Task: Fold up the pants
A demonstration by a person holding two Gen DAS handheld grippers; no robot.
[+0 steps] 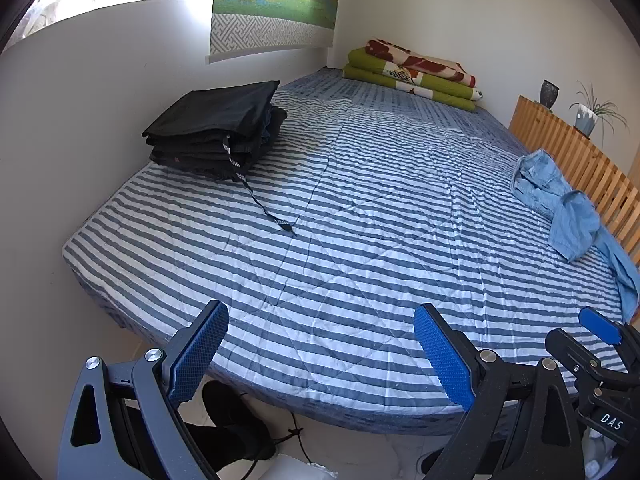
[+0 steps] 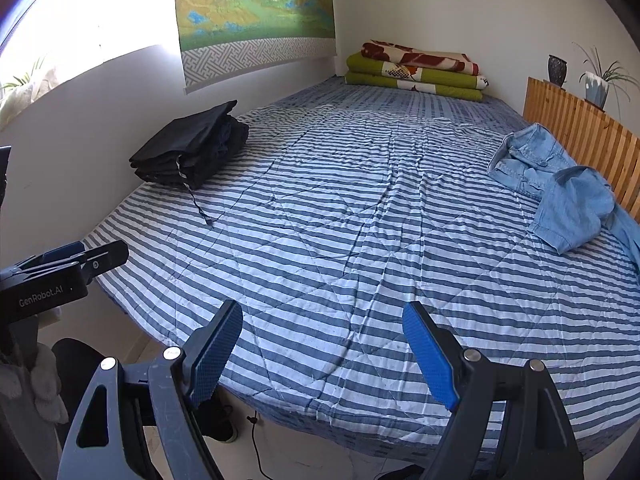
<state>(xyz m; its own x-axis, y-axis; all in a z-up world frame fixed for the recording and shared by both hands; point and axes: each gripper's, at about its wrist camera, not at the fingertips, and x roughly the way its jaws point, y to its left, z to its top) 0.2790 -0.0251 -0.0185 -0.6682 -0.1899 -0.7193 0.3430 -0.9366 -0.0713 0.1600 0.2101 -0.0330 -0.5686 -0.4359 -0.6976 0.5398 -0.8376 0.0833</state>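
Striped bed (image 2: 340,240): denim pants (image 2: 560,196) crumpled far right by the headboard, stretching near-to-far along that edge. Both claws spread, empty, at the near edge; right claw (image 2: 324,356) closer than left claw (image 1: 320,356).

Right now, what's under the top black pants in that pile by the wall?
Under the top black pants sit more folded dark clothes, stacked on the striped bed cover. A patterned drawstring trails out. The exact number of pieces is hidden.
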